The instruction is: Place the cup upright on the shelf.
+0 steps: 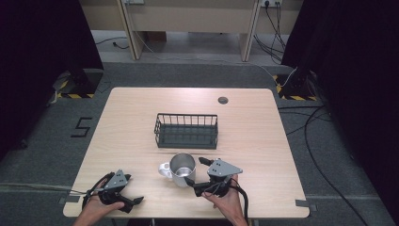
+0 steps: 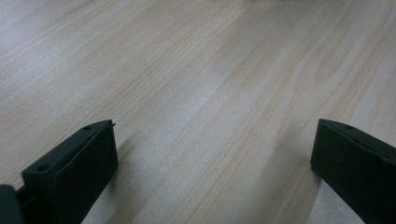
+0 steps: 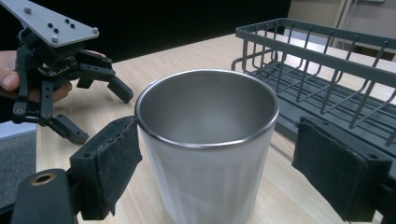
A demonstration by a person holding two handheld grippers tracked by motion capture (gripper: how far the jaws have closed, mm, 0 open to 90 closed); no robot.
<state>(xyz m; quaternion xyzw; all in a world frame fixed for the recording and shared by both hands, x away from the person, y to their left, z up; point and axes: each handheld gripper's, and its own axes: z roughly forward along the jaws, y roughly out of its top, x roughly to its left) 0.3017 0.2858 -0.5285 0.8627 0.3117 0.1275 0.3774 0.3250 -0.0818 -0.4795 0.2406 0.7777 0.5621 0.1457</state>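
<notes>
Near table edge: the steel mug (image 1: pixel 181 169) stands upright, handle pointing left.
Right gripper (image 1: pixel 196 171): my jaws are spread around the mug, lined up to squeeze it.
Left gripper (image 2: pixel 212 154): jaws spread over bare table (image 1: pixel 131 117), parked aside.
Far side: the wire basket (image 1: pixel 187 117), likely where the mug goes.

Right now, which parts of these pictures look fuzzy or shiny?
Left gripper view: the table looks soft, with pale glare. Right gripper view: the mug has a bright rim and the basket blurs farther back. High view: dark at both sides.
</notes>
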